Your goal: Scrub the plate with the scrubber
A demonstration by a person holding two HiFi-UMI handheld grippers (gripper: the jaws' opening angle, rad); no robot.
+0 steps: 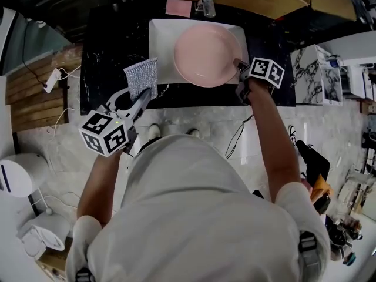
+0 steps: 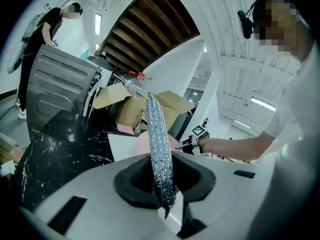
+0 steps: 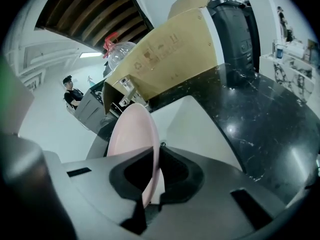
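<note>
A pink plate (image 1: pixel 205 54) is held over the white sink basin (image 1: pixel 158 40). My right gripper (image 1: pixel 241 68) is shut on its right rim; in the right gripper view the plate (image 3: pixel 132 141) runs edge-on between the jaws. My left gripper (image 1: pixel 144 96) is shut on a silver glittery scrubber (image 1: pixel 142 77), which hangs left of the plate and apart from it. In the left gripper view the scrubber (image 2: pixel 160 149) rises from the jaws, with the plate (image 2: pixel 146 140) partly hidden behind it.
The black marble counter (image 1: pixel 106 46) surrounds the basin. A pink cloth (image 1: pixel 178 7) and a small bottle (image 1: pixel 208 6) sit at the back edge. Cardboard boxes (image 3: pixel 175 59) stand behind the counter. A person (image 2: pixel 37 39) stands far off.
</note>
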